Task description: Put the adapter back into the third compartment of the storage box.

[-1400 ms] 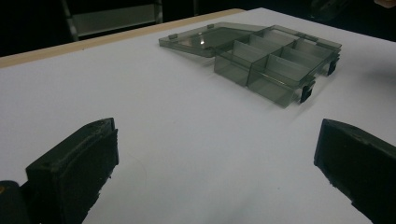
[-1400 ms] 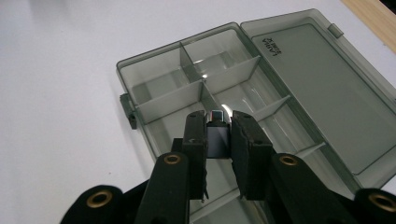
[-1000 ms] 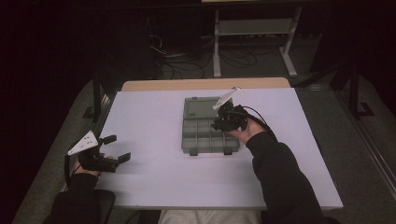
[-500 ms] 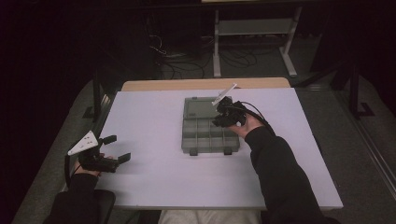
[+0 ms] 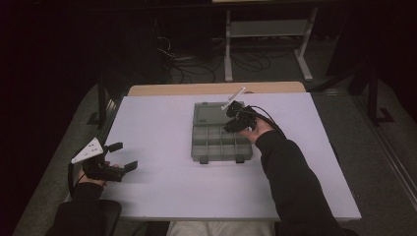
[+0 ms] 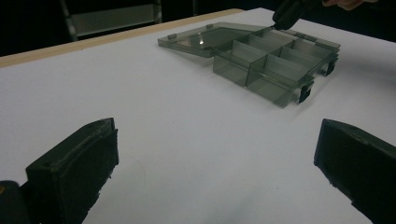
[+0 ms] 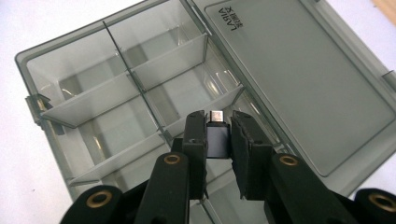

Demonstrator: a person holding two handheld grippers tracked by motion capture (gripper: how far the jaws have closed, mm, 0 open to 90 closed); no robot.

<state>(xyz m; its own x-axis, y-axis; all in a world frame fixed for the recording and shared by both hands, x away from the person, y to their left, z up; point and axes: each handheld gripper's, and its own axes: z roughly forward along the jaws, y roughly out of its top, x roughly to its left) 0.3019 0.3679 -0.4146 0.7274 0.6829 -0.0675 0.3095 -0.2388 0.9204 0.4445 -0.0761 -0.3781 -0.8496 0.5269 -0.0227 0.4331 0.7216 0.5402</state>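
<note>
The high view looks forward and down on the whole tabletop [image 5: 162, 191] from above the person's side. The left tool's camera sits low, facing across the tabletop toward the distant box [image 6: 261, 60]. The right tool's camera looks steeply down, close above that same box [image 7: 116, 93].

We wear black long sleeves on both arms. Each tool is black: left tool [image 5: 119, 156] carries a grey three-cornered plate with small dark marks; right tool [image 7: 218, 133] has blocky dark pads, brass-coloured rivets on its links, and a black cable trailing off.
</note>
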